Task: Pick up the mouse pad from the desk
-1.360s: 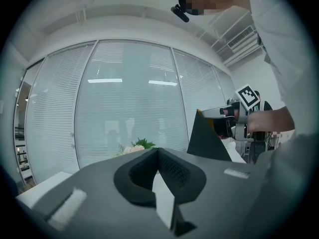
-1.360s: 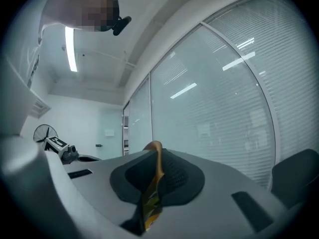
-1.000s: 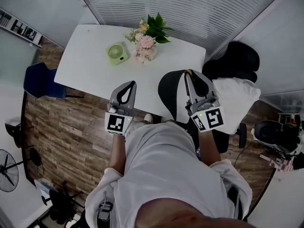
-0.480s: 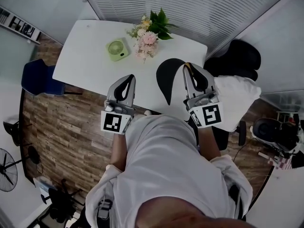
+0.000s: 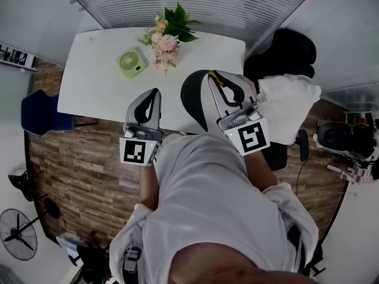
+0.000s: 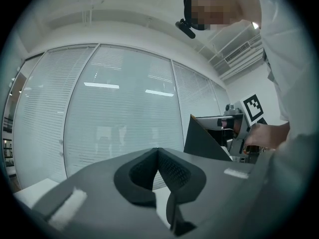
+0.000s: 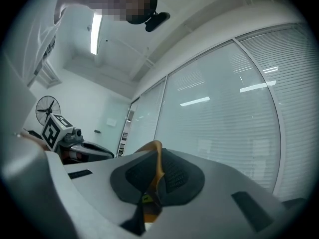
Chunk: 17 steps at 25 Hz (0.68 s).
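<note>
My right gripper [image 5: 214,81], jaws narrow, pinches the one mouse pad [image 5: 194,97] tilted above the table [image 5: 95,90]; left gripper [image 5: 155,93] jaws together, empty; one fan [image 5: 131,63], one flower bunch [image 5: 163,38] beyond.

right hand-held gripper [image 5: 213,77] holds mouse pad [image 5: 192,102] | left hand-held gripper [image 5: 154,94] over desk [image 5: 89,93] | fan [image 5: 131,63] beside flowers [image 5: 161,40]

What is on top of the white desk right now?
A green fan and flowers stand on the desk. The mouse pad, gripped in the right tool, hides the part beneath it.
</note>
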Motion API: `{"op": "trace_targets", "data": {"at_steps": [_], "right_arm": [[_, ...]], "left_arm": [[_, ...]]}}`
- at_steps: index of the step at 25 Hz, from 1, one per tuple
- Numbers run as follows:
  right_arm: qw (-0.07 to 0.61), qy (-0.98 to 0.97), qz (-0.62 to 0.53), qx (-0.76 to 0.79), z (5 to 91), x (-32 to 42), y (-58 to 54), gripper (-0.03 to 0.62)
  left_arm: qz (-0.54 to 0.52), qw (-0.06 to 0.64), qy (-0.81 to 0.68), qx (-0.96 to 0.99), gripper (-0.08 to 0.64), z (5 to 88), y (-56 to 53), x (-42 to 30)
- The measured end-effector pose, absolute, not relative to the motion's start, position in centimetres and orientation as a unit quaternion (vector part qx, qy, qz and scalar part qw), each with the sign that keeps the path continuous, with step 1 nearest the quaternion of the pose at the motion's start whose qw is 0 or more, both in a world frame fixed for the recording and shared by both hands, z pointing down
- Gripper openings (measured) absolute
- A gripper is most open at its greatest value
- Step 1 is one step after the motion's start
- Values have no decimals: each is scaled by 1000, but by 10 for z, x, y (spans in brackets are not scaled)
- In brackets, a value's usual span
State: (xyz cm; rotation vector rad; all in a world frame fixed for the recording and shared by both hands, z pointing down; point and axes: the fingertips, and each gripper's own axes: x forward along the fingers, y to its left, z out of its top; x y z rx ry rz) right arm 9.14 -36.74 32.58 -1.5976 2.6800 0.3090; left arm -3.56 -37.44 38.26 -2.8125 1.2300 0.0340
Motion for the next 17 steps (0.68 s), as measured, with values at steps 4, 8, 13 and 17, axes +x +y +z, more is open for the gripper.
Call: {"op": "trace_targets", "data": {"at_steps": [4,8,13,17], "right_arm": [[3,849,90,-520,329,97,-361,25],[-2,845,88,-527,330,103,-359,25],[-9,842,89,-531,330,105,-355,25],[-17,840,86,-535,333,106,-355,25]], "left_arm": [[16,36,389,-920,-14,379,-373,-25],[12,35,380,-924,-14,381,-367,-19],[-3,24,386,-922,-14,390,-357,-30],[-15,18,398,-917,-14,398,-350,-45]]}}
